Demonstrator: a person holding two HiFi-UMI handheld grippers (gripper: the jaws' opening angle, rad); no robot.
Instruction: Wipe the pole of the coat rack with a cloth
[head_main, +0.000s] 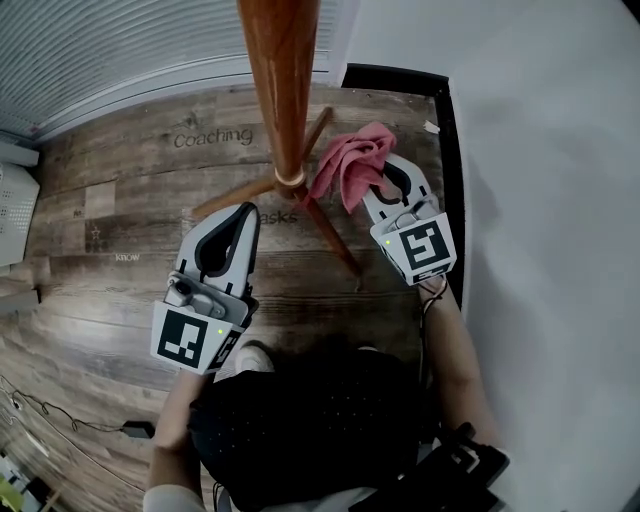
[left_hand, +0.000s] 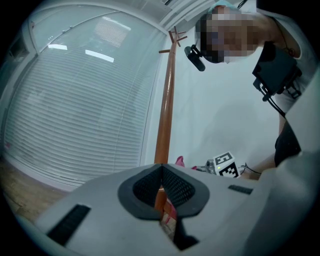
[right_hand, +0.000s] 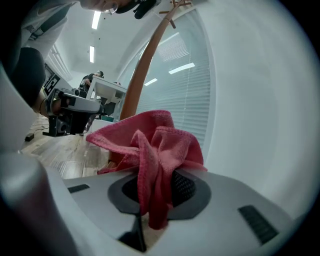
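Observation:
The brown wooden pole (head_main: 283, 80) of the coat rack rises toward the head camera, its legs (head_main: 325, 235) spread on the wood floor. My right gripper (head_main: 385, 180) is shut on a pink cloth (head_main: 350, 165), which bunches just right of the pole's base. In the right gripper view the cloth (right_hand: 150, 150) hangs over the jaws, with the pole (right_hand: 142, 70) behind it. My left gripper (head_main: 248, 215) is shut and holds nothing, left of the pole and near the floor. The left gripper view has the pole (left_hand: 166, 105) straight ahead, beyond the closed jaws (left_hand: 161, 170).
A white wall (head_main: 540, 150) stands close on the right with a dark skirting (head_main: 450, 130). Window blinds (head_main: 110, 50) lie at the far left. A cable and adapter (head_main: 130, 430) sit on the floor at the lower left. My legs (head_main: 320, 420) are below.

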